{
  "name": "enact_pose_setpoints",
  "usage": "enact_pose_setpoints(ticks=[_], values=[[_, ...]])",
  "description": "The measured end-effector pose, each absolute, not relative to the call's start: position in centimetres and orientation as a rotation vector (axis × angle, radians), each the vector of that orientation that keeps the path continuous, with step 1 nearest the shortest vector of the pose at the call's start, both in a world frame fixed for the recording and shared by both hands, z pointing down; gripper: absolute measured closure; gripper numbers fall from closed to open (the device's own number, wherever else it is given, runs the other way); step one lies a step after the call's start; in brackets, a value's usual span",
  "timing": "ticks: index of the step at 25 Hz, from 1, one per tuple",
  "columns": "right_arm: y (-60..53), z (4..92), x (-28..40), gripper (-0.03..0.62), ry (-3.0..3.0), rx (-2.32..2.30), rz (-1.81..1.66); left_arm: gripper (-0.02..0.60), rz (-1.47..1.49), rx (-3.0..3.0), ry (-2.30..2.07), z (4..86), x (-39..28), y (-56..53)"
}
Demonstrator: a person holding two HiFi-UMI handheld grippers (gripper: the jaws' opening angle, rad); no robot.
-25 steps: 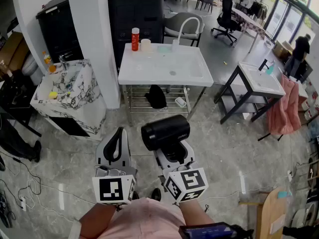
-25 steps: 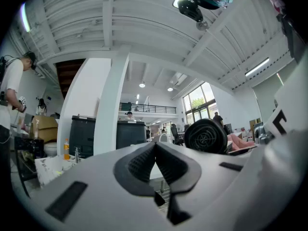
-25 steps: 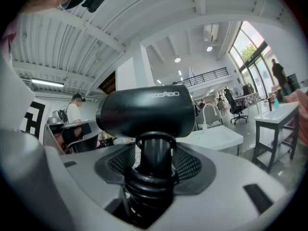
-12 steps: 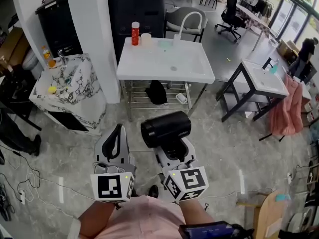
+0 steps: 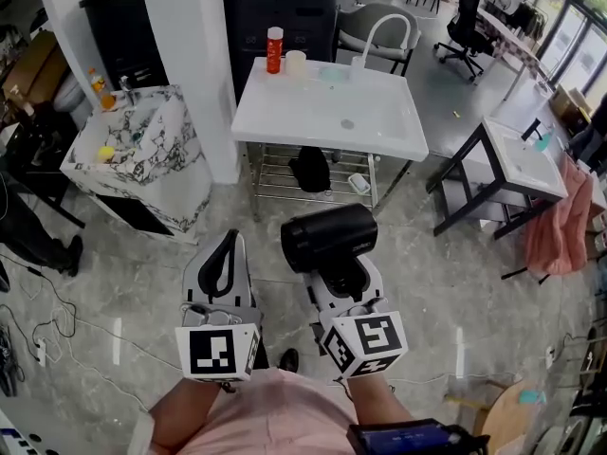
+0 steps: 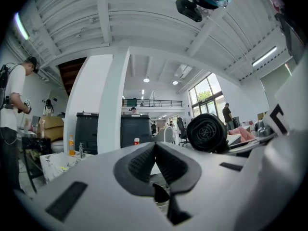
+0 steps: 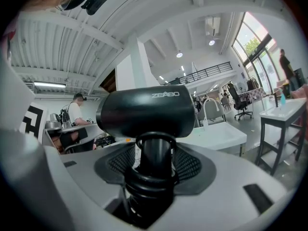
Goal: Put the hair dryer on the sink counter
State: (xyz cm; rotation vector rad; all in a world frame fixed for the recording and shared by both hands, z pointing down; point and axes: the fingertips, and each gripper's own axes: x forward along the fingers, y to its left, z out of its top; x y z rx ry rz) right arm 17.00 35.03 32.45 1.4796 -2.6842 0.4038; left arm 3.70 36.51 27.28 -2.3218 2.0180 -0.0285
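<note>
A black hair dryer [image 5: 329,237] stands upright in my right gripper [image 5: 338,281], whose jaws are shut on its handle [image 7: 155,165]; its barrel [image 7: 147,112] lies crosswise above the pads. My left gripper [image 5: 224,265] is held beside it, shut, with nothing between its pads [image 6: 155,163]. Ahead, across the floor, stands the white sink counter [image 5: 322,112] with a curved white faucet [image 5: 381,38]. A red bottle [image 5: 274,49] and a pale cup [image 5: 296,63] stand at its back edge. The hair dryer [image 6: 207,134] also shows at the right of the left gripper view.
A marble-patterned sink [image 5: 142,154] stands to the left, beside a white pillar [image 5: 190,64]. A wire shelf with a black bag [image 5: 311,169] sits under the white counter. Another small sink on a black frame [image 5: 517,159] stands at the right. Cables [image 5: 38,349] lie on the floor.
The white sink counter has shifted lower and slightly right in the head view, so it looks closer. Both grippers keep their hold and their place relative to each other.
</note>
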Motion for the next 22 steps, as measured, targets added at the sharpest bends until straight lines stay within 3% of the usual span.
enact_pose_setpoints(ticks=[7, 22], values=[[29.8, 34.5, 15.4, 0.345, -2.659, 1.471, 0.42, 0.572, -0.053, -2.341, 2.041, 29.8, 1.7, 31.2], [7.9, 35.8, 8.2, 0.344, -2.57, 1.558, 0.46, 0.572, -0.041, -2.414, 1.978, 31.0, -6.5, 7.3]])
